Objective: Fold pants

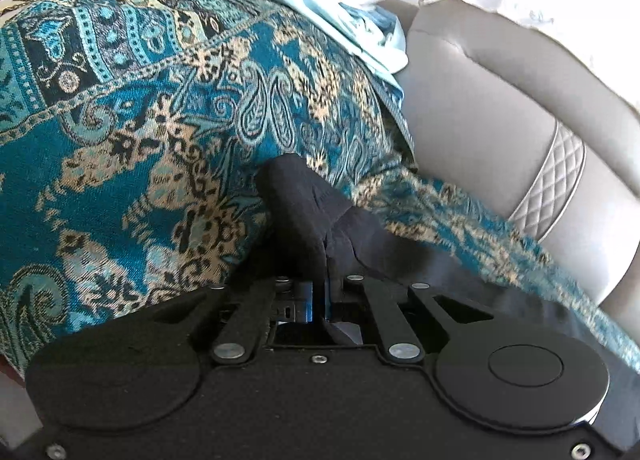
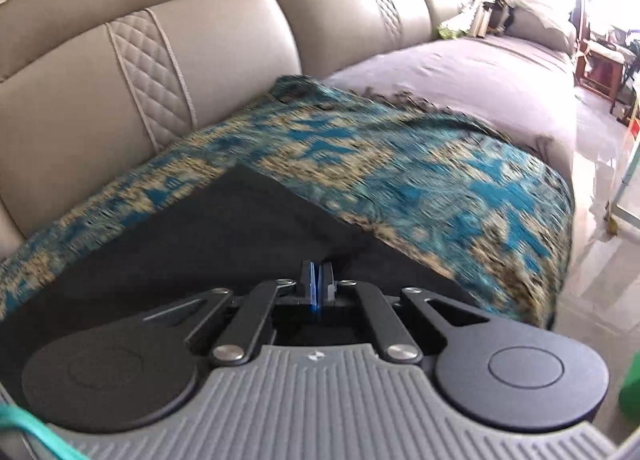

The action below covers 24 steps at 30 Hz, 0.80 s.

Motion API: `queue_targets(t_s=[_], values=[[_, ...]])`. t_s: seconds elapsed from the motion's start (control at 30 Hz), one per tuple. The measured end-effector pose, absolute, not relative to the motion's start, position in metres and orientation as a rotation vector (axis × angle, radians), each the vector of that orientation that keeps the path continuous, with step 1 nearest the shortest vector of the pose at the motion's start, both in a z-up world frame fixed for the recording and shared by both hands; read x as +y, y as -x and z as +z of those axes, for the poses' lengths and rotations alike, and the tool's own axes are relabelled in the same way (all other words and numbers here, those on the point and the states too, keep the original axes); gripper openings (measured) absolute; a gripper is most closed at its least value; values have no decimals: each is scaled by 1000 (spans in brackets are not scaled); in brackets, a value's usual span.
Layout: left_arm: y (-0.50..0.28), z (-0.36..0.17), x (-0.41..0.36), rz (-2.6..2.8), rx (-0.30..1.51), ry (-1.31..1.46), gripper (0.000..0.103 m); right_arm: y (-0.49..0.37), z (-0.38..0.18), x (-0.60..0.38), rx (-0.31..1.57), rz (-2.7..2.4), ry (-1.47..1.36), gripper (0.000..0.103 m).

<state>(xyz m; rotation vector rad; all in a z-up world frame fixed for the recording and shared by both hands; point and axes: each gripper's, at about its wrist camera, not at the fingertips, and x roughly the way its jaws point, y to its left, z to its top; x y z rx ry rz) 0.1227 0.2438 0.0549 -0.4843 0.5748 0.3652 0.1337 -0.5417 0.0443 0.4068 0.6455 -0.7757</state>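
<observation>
Left wrist view
Your left gripper: jaws drawn narrow, pinching a bunched fold of the black pants; the cloth rises just beyond the blue pads
Pants: trailing off to the right near the gripper body
Throw: teal paisley; under the pants, filling the left and far side
Sofa: beige back at right; a pale cloth lies at the far edge

Right wrist view
Your right gripper: jaws pressed together over the pants' edge; whether cloth is pinched, I cannot tell
Pants: flat and dark, spread near and left on the throw
Sofa: back cushions far left; grey seat cover far right
</observation>
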Motion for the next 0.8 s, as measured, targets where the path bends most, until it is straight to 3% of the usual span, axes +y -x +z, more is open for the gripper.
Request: queue_targets(t_s=[0.47, 0.6, 0.73, 0.8], values=[[-121, 58, 236, 404, 608, 433, 6, -67, 31, -577, 570, -805, -586, 3], [-125, 57, 233, 418, 621, 423, 6, -48, 26, -595, 496, -684, -772, 21], [-130, 54, 233, 429, 636, 442, 6, -44, 16, -600, 469, -607, -871, 59], [-132, 53, 233, 432, 644, 430, 6, -49, 15, -600, 472, -624, -850, 65]])
